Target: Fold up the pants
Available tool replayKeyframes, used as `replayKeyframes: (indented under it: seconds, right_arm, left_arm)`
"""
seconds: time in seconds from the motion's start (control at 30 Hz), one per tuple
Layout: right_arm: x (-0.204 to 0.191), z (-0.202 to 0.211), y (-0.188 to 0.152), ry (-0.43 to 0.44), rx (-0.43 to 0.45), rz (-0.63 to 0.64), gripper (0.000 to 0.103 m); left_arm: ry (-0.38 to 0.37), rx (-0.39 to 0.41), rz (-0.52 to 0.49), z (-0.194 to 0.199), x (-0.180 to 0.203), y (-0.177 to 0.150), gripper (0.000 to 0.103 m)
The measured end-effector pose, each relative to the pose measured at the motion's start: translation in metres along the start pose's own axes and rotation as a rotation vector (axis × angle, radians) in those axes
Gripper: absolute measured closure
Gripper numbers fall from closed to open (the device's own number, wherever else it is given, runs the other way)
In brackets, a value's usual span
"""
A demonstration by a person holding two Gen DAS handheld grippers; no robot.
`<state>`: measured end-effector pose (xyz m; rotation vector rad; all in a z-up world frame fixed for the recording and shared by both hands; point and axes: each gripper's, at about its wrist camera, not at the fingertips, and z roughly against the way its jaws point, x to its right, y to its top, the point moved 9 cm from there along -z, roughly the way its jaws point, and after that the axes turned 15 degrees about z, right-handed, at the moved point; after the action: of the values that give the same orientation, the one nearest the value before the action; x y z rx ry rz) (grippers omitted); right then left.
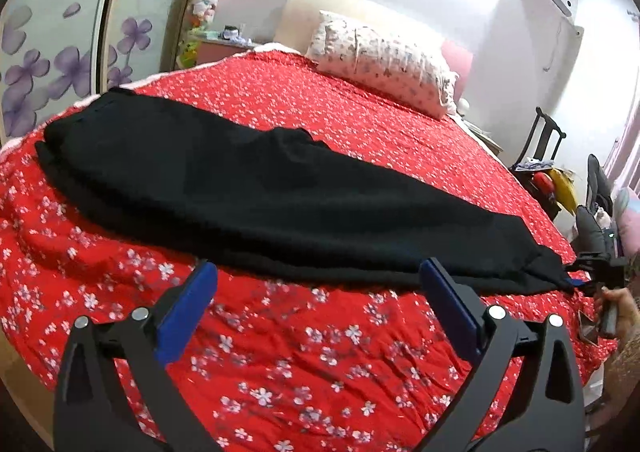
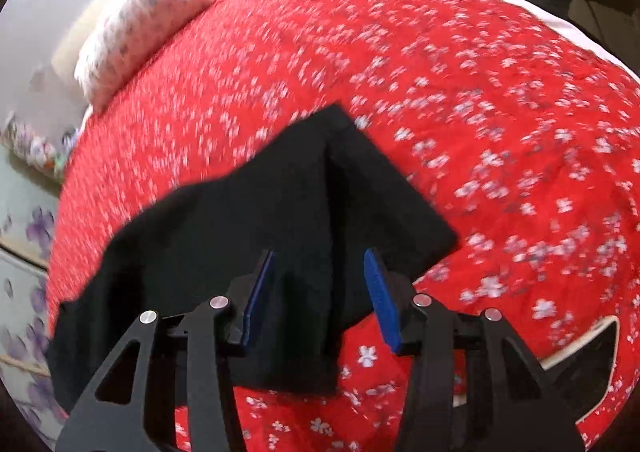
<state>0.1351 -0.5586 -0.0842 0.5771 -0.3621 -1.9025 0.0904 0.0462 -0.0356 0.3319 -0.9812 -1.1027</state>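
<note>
Black pants (image 1: 256, 187) lie stretched across the red floral bedspread (image 1: 304, 356), folded lengthwise, running from far left to near right. My left gripper (image 1: 318, 272) is open and empty, hovering just short of the pants' near edge. In the left wrist view the right gripper (image 1: 580, 280) is at the pants' right end, held by a hand. In the right wrist view my right gripper (image 2: 320, 264) stands with jaws apart around a raised fold of the pants' end (image 2: 304, 211); the cloth lies between the blue pads (image 2: 382, 304), not pinched.
A floral pillow (image 1: 384, 59) lies at the head of the bed. A wardrobe with purple flower doors (image 1: 60, 63) stands on the left. A dark chair with clutter (image 1: 544, 167) stands to the right of the bed.
</note>
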Motion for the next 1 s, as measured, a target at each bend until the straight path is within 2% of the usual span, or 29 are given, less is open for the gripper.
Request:
replayKeyframes:
  seconds: [0.1,0.13,0.17,0.23,0.3,0.43,0.57,0.6,0.7,0.77,0.8,0.9,0.97,1.0]
  right_arm:
    - [-0.025,-0.003,-0.007,-0.046,0.001,0.178,0.054]
    - [-0.03,-0.003,-0.009,-0.08,-0.001,0.23,0.059]
    - [-0.036,-0.004,-0.013,-0.123,-0.006,0.312,0.064]
    - [-0.046,-0.004,-0.018,-0.136,-0.01,0.387,0.086]
    - [-0.05,-0.001,-0.013,-0.127,-0.007,0.402,0.087]
    - [-0.055,0.02,0.011,-0.206,0.057,0.476,0.087]
    - [-0.046,0.052,0.055,-0.412,0.157,0.54,0.088]
    - [-0.039,0.057,0.065,-0.416,0.172,0.519,0.088]
    - [-0.016,0.036,0.071,-0.397,0.115,0.449,0.088]
    - [0.0,0.002,0.056,-0.415,-0.002,0.441,0.088]
    - [0.004,-0.005,0.05,-0.415,-0.023,0.431,0.088]
    - [0.013,-0.009,0.047,-0.384,0.0,0.372,0.082]
    - [0.021,-0.01,0.046,-0.372,-0.032,0.326,0.064]
    - [0.025,-0.006,0.046,-0.371,-0.026,0.298,0.051]
  left_arm:
    - [0.003,-0.013,0.018,-0.004,-0.005,0.0,0.002]
    - [0.003,-0.016,0.023,-0.005,-0.006,0.001,0.002]
    - [0.003,-0.02,0.029,-0.006,-0.008,0.001,0.002]
    - [0.004,-0.033,0.043,-0.008,-0.011,0.001,0.002]
    - [0.003,-0.048,0.049,-0.012,-0.012,0.0,0.002]
    - [0.015,-0.049,0.031,-0.014,-0.014,0.0,0.002]
    - [0.021,-0.045,0.032,-0.015,-0.015,0.001,0.002]
    - [0.021,-0.045,0.031,-0.015,-0.014,0.002,0.002]
    - [0.025,-0.051,0.034,-0.017,-0.012,0.001,0.002]
    - [0.023,-0.064,0.033,-0.018,-0.012,-0.001,0.002]
    - [0.025,-0.067,0.027,-0.018,-0.011,0.0,0.002]
    - [0.042,-0.05,-0.007,-0.015,-0.014,0.003,0.002]
    - [0.044,-0.046,0.001,-0.014,-0.016,0.006,0.002]
    - [0.041,-0.046,0.012,-0.014,-0.018,0.007,0.002]
